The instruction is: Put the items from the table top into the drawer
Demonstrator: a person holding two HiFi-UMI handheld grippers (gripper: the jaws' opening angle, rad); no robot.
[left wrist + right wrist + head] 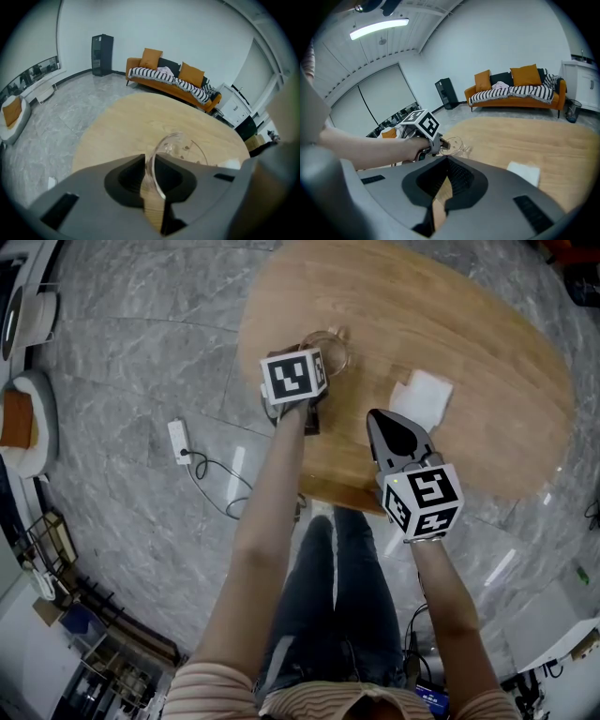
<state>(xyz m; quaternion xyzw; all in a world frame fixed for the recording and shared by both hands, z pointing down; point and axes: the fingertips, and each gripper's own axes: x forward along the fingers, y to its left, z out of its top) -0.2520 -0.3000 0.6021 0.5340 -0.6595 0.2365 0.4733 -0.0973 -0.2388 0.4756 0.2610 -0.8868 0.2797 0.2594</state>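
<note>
A clear glass cup point(330, 350) stands near the left edge of the oval wooden table point(487, 343). My left gripper point(317, 362) reaches down onto it, and in the left gripper view the near wall of the glass cup point(180, 146) runs between the jaws of my left gripper point(150, 163), which close against it. A folded white napkin point(422, 397) lies to the right of the cup. My right gripper point(377, 418) hovers above the table's near edge just short of the napkin point(524, 172), jaws together and holding nothing. From the right gripper view the cup point(452, 144) shows at the left gripper's tip.
A white power strip point(178, 442) with a cable lies on the grey marble floor left of the table. Round floor cushions point(21, 423) sit at the far left. An orange sofa point(168, 77) and a black tower point(101, 55) stand beyond the table. The person's legs are under the near edge.
</note>
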